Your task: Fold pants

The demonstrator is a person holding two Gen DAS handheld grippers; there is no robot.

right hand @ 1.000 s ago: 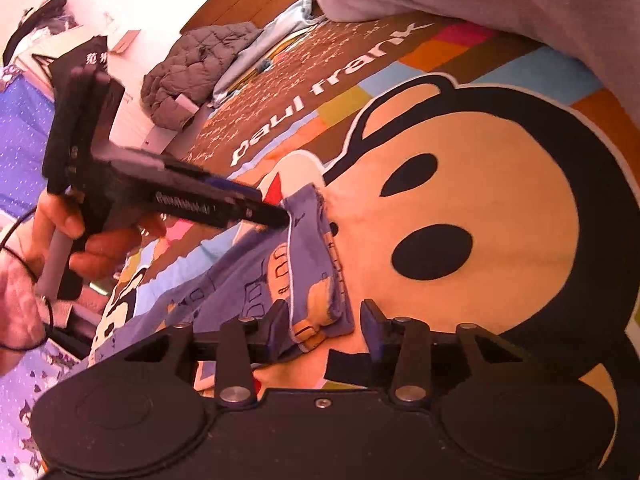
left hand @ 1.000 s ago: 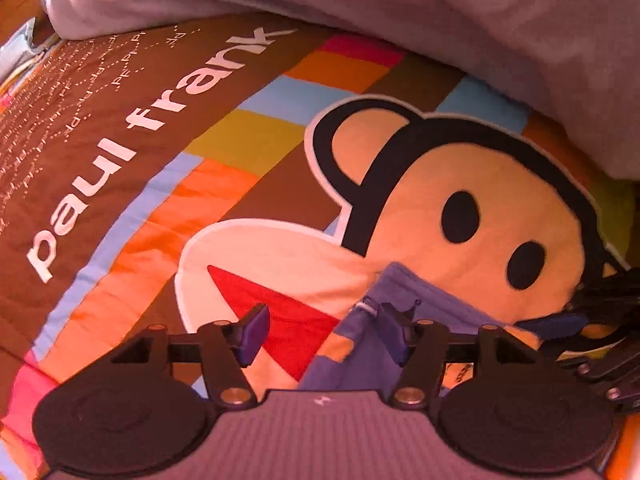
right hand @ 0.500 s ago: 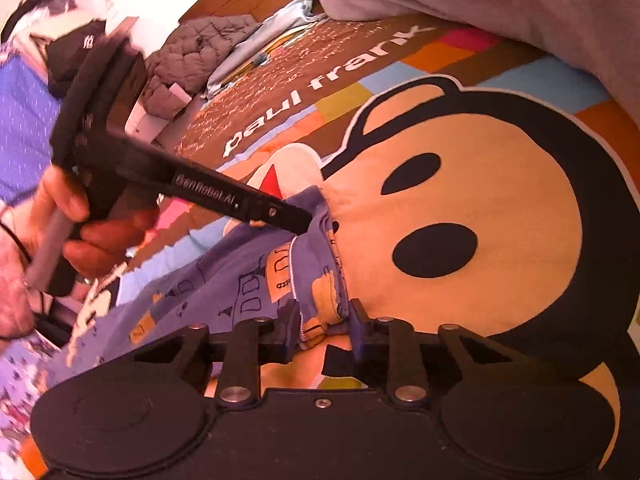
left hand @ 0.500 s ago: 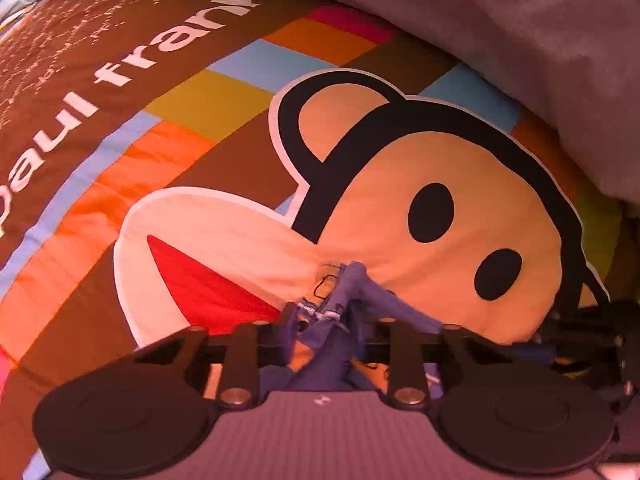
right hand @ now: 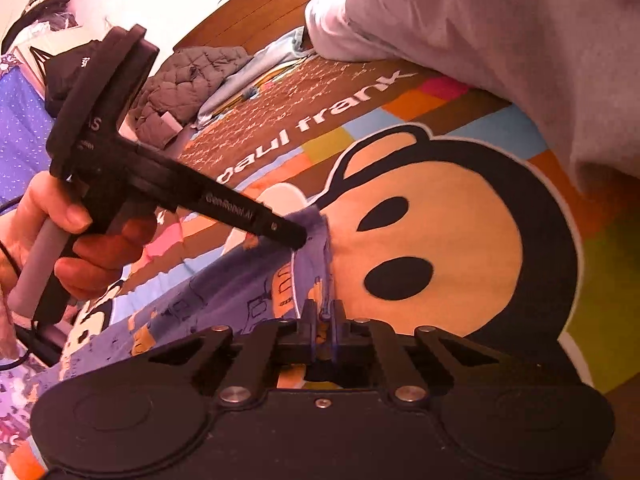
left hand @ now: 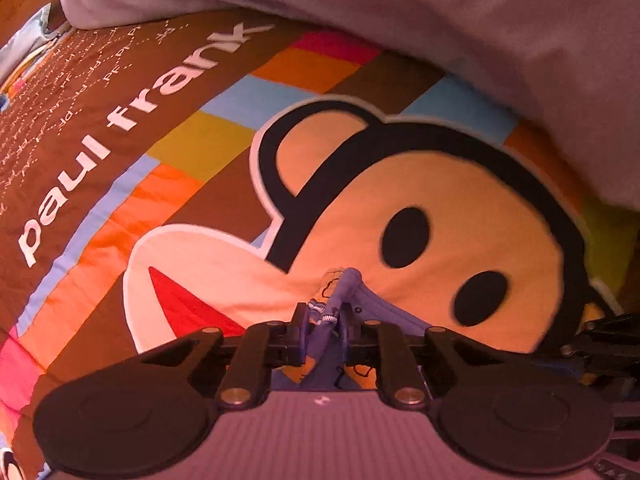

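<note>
Small blue patterned pants (right hand: 224,300) lie on a monkey-print bedspread (right hand: 460,220). In the left wrist view my left gripper (left hand: 325,320) is shut on one end of the pants' waistband (left hand: 344,288), which bunches up between the pads. In the right wrist view my right gripper (right hand: 322,316) is shut on the other end of the waistband (right hand: 316,240). The left gripper (right hand: 292,236) also shows there, held by a hand and pinching the far end of the waistband. The pants' legs trail off to the lower left.
A pale grey duvet (left hand: 440,20) is heaped along the far side of the bedspread (left hand: 180,152). A grey quilted jacket (right hand: 184,84) and other clothes lie beyond the bed's left end. A wooden headboard (right hand: 256,12) runs behind.
Both grippers were open around the waistband ends one second ago. They have closed on the fabric, which now bunches up between the pads.
</note>
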